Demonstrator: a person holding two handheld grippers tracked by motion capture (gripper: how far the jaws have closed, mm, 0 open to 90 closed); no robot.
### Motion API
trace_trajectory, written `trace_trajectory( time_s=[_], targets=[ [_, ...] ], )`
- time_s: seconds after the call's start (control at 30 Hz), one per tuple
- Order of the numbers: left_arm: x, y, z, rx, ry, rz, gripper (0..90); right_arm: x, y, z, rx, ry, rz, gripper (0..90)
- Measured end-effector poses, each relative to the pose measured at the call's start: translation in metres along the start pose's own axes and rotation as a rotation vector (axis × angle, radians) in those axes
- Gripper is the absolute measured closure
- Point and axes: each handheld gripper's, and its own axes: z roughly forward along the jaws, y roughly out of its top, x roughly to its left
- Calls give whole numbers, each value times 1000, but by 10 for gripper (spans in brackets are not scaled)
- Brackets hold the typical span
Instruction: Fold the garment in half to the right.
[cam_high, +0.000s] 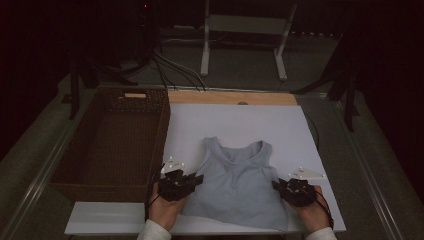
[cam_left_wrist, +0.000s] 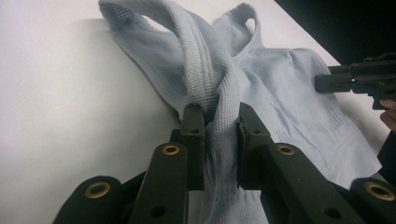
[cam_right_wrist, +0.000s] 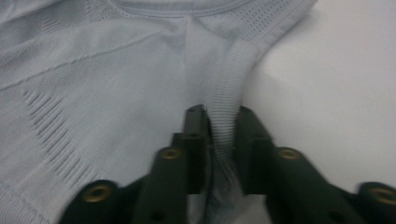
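A pale blue sleeveless top (cam_high: 235, 185) lies flat on the white board (cam_high: 240, 120), neck toward the far side. My left gripper (cam_high: 197, 178) is at the top's left side, shut on the ribbed armhole edge (cam_left_wrist: 205, 70), which bunches up between the jaws of the left gripper (cam_left_wrist: 216, 114). My right gripper (cam_high: 276, 185) is at the top's right side. In the right gripper view the right gripper (cam_right_wrist: 223, 116) is shut on the ribbed edge band (cam_right_wrist: 231, 84) of the top (cam_right_wrist: 93, 93). The right gripper (cam_left_wrist: 355, 79) also appears across the top (cam_left_wrist: 289, 93) in the left gripper view.
A dark wicker basket (cam_high: 165, 135) stands just left of the board, its inside bare. A wooden strip (cam_high: 230, 97) runs along the board's far edge. Beyond it are cables (cam_high: 170, 65) and a white stand (cam_high: 245, 25) on the floor.
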Motion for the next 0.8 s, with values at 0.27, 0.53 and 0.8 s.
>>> trace_trajectory(
  time_s=[0.27,0.53,0.8],
  targets=[
    [7,-4,-8,-7,23,-16,775,7,14,10,-22,-15,-33,805],
    [6,-9,-12,-1,34,-10,774,11,22,18,-31,-20,-49,788],
    [2,-6,-10,-4,36,-10,772,10,20,12,-40,6,-35,697]
  ],
)
